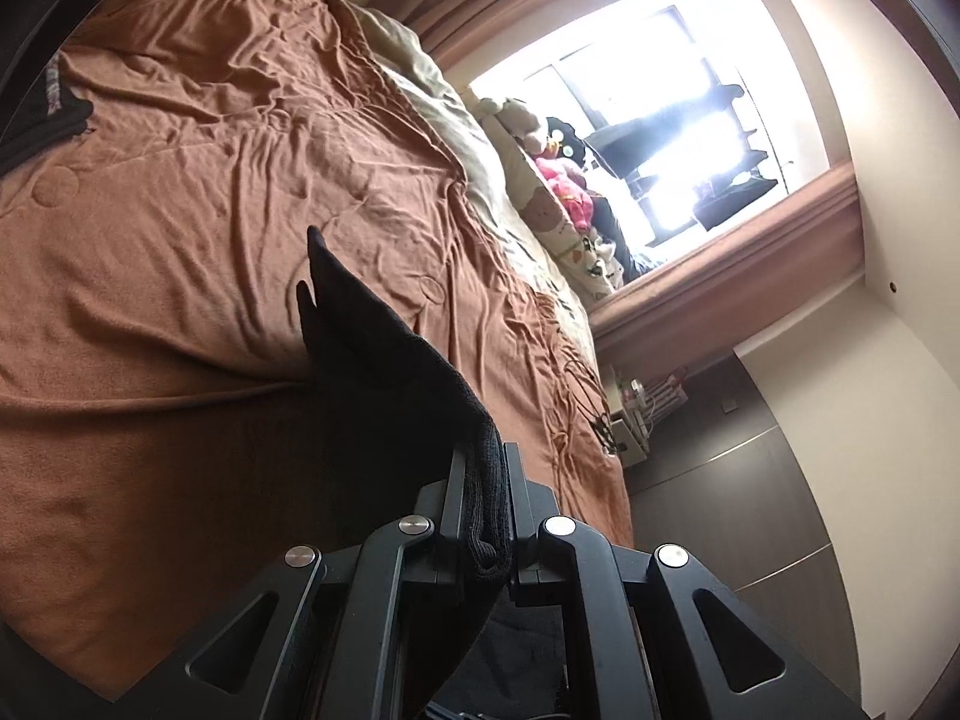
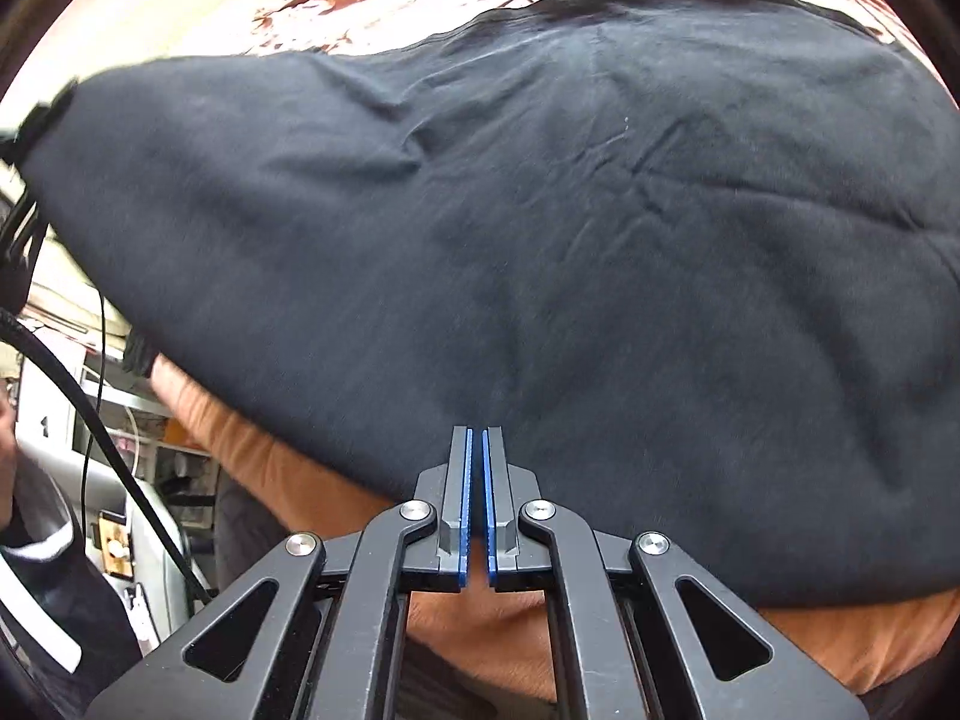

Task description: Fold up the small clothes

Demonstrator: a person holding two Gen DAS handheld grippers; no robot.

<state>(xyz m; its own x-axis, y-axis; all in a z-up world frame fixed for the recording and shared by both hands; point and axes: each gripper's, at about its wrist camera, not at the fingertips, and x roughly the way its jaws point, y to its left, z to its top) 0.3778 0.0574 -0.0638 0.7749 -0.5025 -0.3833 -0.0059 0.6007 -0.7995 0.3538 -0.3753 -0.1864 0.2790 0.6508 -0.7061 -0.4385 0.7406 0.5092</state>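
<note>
A black garment [image 2: 540, 240] lies spread over the brown bed cover [image 2: 840, 642], filling most of the right wrist view. My right gripper [image 2: 477, 438] hovers over its near edge, jaws nearly closed with a thin gap between the blue pads [image 2: 467, 480], holding nothing. My left gripper [image 1: 486, 462] is shut on a thick folded hem of the black garment [image 1: 372, 336], which rises from the jaws and hangs over the brown cover [image 1: 180, 210]. The left gripper also shows at the far left edge of the right wrist view, lifting that corner.
Another dark garment [image 1: 42, 120] with a patterned band lies at the bed's far left. Pillows and soft toys [image 1: 558, 180] line the head of the bed under a bright window [image 1: 660, 102]. A dark wardrobe [image 1: 750, 450] stands right. Cables [image 2: 90, 390] and shelves show at left.
</note>
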